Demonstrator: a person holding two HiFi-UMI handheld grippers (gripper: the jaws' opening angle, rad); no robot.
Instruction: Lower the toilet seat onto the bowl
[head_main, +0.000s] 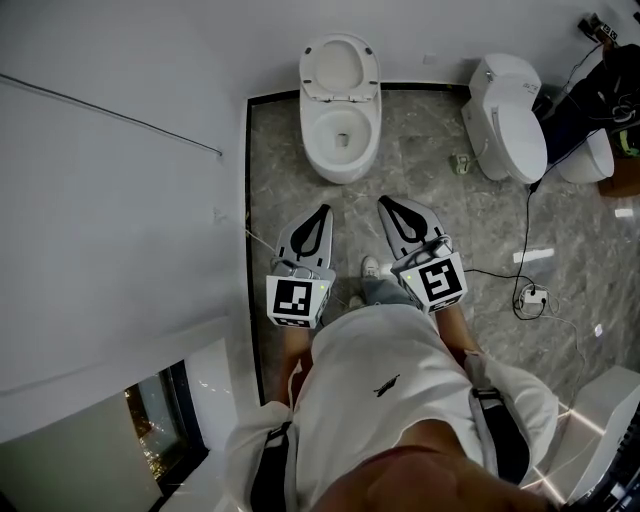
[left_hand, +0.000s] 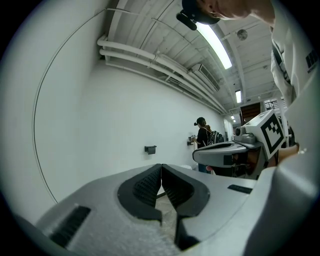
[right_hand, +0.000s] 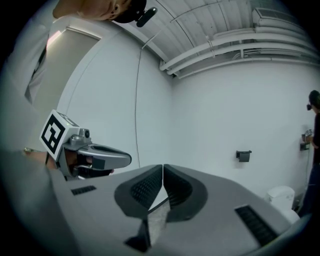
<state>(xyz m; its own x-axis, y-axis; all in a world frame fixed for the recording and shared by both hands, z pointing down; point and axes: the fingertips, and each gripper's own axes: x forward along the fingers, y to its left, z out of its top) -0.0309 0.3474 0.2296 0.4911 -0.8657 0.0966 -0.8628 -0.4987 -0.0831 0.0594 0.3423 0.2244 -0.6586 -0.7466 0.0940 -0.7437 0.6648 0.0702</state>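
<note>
Left gripper (head_main: 320, 214) jaws pressed together, empty. Right gripper (head_main: 388, 207) same. Toilet seat (head_main: 338, 66) upright above bowl (head_main: 342, 140), 12 o'clock, well apart from grippers.
</note>
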